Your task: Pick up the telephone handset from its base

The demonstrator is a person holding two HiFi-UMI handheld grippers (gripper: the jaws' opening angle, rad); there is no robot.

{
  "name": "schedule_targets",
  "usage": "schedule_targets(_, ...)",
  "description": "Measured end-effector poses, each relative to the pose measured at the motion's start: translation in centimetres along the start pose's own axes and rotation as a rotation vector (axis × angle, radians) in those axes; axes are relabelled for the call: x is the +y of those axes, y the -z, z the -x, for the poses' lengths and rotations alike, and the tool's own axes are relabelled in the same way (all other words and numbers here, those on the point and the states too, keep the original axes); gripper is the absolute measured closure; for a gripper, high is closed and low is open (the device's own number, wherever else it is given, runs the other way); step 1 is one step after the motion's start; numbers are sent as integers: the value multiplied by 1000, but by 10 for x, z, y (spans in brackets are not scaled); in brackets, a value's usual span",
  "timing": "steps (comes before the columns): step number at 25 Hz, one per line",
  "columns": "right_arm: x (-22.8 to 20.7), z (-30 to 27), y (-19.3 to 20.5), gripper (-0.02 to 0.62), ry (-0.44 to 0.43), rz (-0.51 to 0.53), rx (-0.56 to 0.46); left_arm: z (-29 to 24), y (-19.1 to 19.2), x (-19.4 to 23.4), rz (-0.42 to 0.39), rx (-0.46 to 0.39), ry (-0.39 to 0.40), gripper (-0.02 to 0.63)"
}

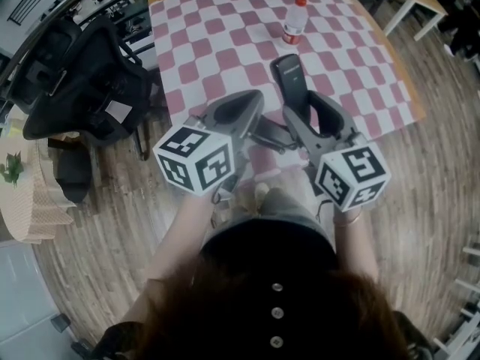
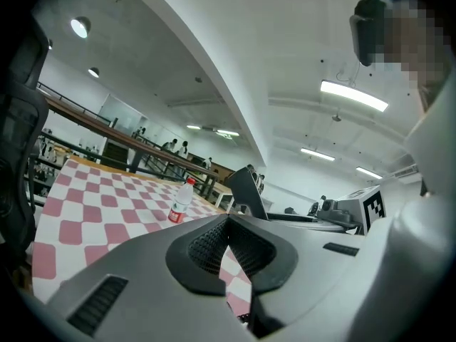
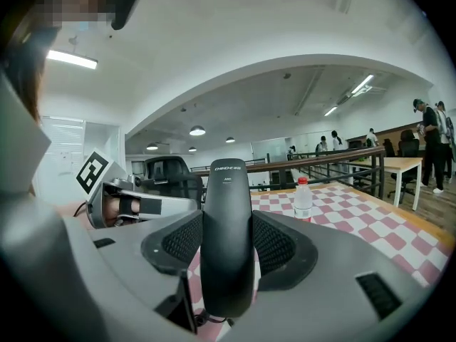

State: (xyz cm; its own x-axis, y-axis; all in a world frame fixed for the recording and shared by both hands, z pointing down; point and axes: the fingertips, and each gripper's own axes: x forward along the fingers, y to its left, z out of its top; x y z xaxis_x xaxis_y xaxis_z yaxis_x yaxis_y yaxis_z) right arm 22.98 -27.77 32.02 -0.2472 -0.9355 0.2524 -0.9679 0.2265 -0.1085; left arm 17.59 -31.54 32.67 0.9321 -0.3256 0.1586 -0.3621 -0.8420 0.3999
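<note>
- A person's dark hair [image 1: 300, 313] and black buttoned top [image 1: 274, 257] fill the bottom of the head view, with both forearms reaching forward above a wooden floor [image 1: 420, 201].
- The right gripper [image 1: 304, 105] is clamped on a black telephone handset [image 3: 226, 226]. Both ribbed pads press against its sides, and it stands upright between them.
- The handset is above the near edge of a desk [image 1: 217, 36] covered in a pink-and-white checked cloth. Its upper end points away from the person.
- The left gripper [image 2: 228, 226], just beside the right one, has its jaws drawn together with nothing between them.
- A clear plastic bottle [image 1: 295, 21] with a red cap stands farther back on the cloth, well apart from both grippers.
- A black office chair [image 1: 90, 88] sits off the desk's left side.
</note>
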Motion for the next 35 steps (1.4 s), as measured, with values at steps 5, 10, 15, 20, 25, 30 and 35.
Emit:
schedule_targets(5, -8, 6, -3, 368, -30, -59, -34, -2, -6, -7, -15, -32, -4, 600)
schedule_targets(10, -13, 12, -2, 368, -54, -75, -56, -4, -4, -11, -15, -37, -6, 600)
schedule_targets(15, -16, 17, -3, 368, -63, -91, -93, 0, 0, -10, -9, -38, -16, 600)
schedule_targets(20, -16, 19, -3, 368, -68, -116, -121, 5, 6, -6, 0, -29, -32, 600)
schedule_targets(25, -15, 19, 2, 368, -79, -132, -118, 6, 15, -2, -5, -1, -49, 600)
schedule_targets(30, -13, 21, 5, 368, -81, -137, -114, 8, 21, -2, -11, 19, -54, 600)
schedule_targets(35, -14, 22, 6, 368, -76, -137, -117, 10, 25, -1, -8, 25, -57, 600)
